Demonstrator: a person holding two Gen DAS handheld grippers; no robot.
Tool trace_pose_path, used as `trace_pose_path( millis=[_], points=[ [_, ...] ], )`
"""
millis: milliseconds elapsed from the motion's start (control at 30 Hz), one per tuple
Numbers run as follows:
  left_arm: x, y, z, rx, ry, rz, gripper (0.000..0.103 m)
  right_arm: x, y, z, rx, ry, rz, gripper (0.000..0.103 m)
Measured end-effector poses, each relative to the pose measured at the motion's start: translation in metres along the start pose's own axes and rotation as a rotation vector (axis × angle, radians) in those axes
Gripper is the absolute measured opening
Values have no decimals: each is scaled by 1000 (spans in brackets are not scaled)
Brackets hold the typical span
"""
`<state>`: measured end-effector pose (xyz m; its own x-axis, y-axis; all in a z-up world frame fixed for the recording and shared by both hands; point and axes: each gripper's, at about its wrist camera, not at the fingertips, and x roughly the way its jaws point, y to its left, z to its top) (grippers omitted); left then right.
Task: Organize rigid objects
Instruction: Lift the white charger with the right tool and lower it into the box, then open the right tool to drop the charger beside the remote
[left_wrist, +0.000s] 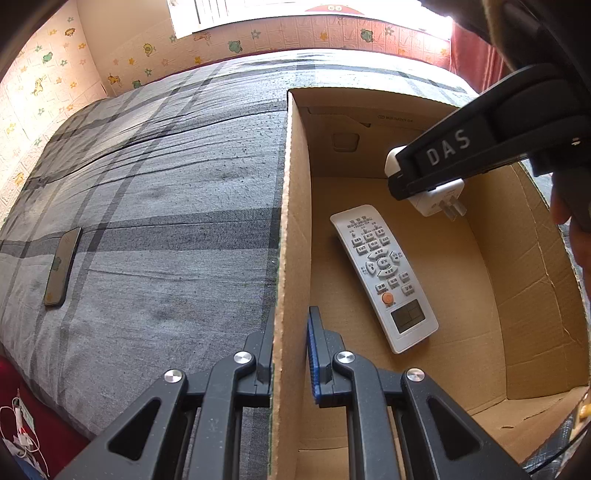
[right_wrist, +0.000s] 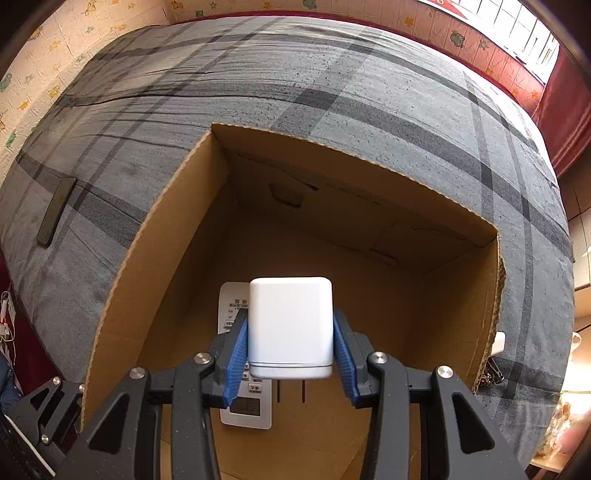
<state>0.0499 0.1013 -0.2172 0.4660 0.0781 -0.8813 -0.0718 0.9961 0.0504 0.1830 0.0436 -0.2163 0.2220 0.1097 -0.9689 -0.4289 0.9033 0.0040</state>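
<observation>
White remote control (left_wrist: 384, 277) lies boxed; right tongs (right_wrist: 290, 347) grasp white plug adapter (right_wrist: 290, 328) above brown cardboard box (left_wrist: 291, 229), whose wall left tongs (left_wrist: 291, 354) straddle, grip unclear; dark phone (left_wrist: 62, 266) remains on bed.

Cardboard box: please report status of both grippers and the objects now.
Left gripper straddles the cardboard box wall. Right gripper shut on white charger, held above remote in the box. Phone lies on bed, outside. Nothing obstructing.

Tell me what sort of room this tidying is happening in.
Most likely a bedroom, perhaps a child's. The cardboard box sits on a bed with a grey plaid cover, the wall carries cartoon animal wallpaper, and a red curtain hangs by a bright window.
</observation>
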Motion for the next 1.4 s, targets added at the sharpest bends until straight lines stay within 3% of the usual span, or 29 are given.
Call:
trace_pose_path(
  millis=[400,1067,1400],
  points=[
    [1,1,1,-3,5,-2,14,50,2,5,15,99,-55,46],
    [1,0,2,3,5,4,14,45,-5,9,32,95,-37,46],
    [2,0,3,2,6,6,14,34,-7,8,35,54,-41,53]
  ],
)
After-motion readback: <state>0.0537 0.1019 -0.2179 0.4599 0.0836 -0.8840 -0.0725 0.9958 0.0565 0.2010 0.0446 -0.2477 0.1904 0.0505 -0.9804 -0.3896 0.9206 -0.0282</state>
